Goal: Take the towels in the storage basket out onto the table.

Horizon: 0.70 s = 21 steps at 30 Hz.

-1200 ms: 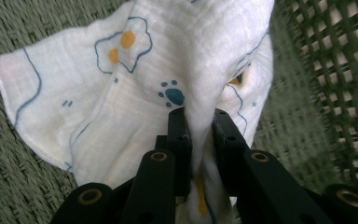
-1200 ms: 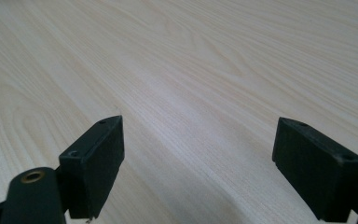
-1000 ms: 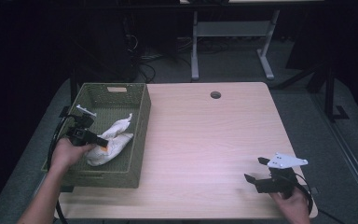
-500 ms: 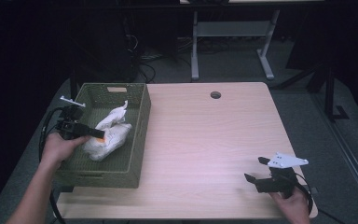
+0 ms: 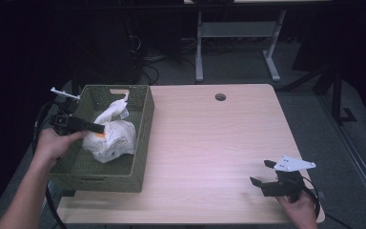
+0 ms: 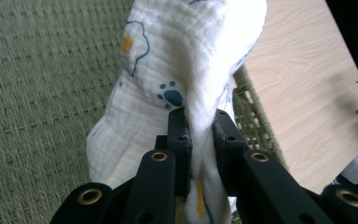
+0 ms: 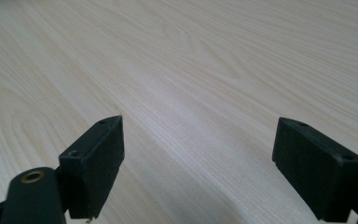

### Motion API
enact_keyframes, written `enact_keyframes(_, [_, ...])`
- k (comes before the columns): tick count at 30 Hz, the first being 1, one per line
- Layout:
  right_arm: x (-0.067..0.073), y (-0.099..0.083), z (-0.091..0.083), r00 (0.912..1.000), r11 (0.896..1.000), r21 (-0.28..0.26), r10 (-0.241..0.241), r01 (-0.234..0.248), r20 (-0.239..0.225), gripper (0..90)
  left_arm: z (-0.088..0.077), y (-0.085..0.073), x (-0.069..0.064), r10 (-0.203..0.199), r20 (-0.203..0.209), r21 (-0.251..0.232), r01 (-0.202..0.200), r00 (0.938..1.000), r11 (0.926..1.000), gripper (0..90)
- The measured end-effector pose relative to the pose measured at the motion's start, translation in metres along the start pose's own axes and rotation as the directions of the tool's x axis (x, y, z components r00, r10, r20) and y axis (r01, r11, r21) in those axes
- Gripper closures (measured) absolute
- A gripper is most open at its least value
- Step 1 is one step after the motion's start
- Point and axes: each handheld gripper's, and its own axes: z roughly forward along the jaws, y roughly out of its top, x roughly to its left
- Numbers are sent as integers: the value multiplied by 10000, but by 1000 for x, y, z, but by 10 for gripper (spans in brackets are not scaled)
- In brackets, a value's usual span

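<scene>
Your left gripper (image 6: 200, 140): jaws pinched on a fold of the white cloth (image 5: 110, 136), over the basket | cloth: printed with paw marks, bunched inside the green woven basket (image 5: 143, 138) at the table's (image 5: 219, 143) left edge | your right gripper (image 7: 198, 163): jaws spread wide, nothing between them, just above bare wood near the front right corner

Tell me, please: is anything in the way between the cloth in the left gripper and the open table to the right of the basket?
Yes. The left gripper holds the cloth inside the basket, and the basket's right wall stands between the cloth and the bare table. The cloth would probably need lifting over that wall. Beyond it nothing lies on the wood.
</scene>
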Motion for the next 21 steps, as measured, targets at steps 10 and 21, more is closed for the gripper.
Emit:
enact_keyframes(10, [0, 0, -1, 10000, 10000, -20, 2, -2, 12, 163, -15, 9, -14, 105, 483, -399, -85, 9988, 9992, 795])
enact_keyframes(21, [-1, 0, -2, 10000, 10000, -78, 39, -38, 35, 163, -24, 21, -31, 272, 714, -647, -226, 9971, 9977, 795])
